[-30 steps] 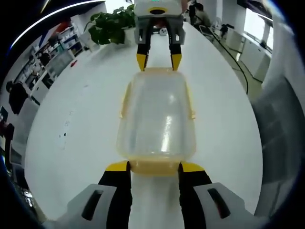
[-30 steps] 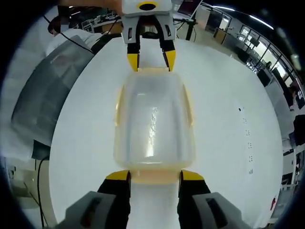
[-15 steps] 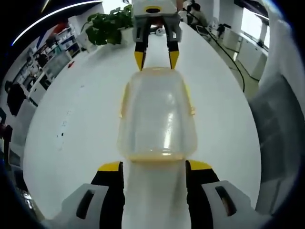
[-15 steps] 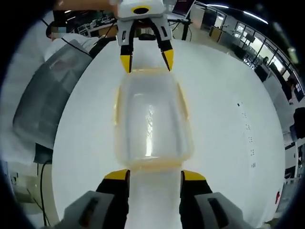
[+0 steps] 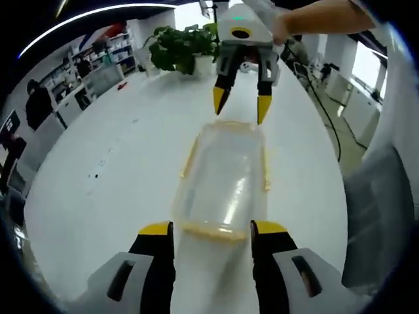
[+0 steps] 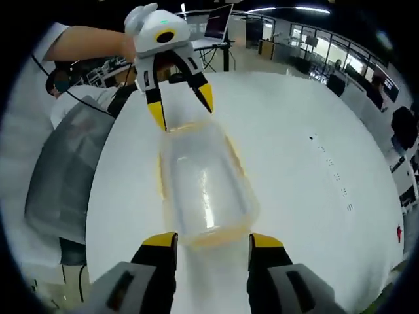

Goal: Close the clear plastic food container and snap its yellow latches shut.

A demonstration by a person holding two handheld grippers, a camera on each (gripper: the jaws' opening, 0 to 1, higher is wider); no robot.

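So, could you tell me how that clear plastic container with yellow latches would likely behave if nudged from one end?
The clear plastic container with yellow latches looks empty, so probably light. On the smooth white table it would likely slide, not tip, since it sits low and flat.

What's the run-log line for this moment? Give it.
container: lid on, on table | left gripper: open, one end | right gripper: open, opposite end
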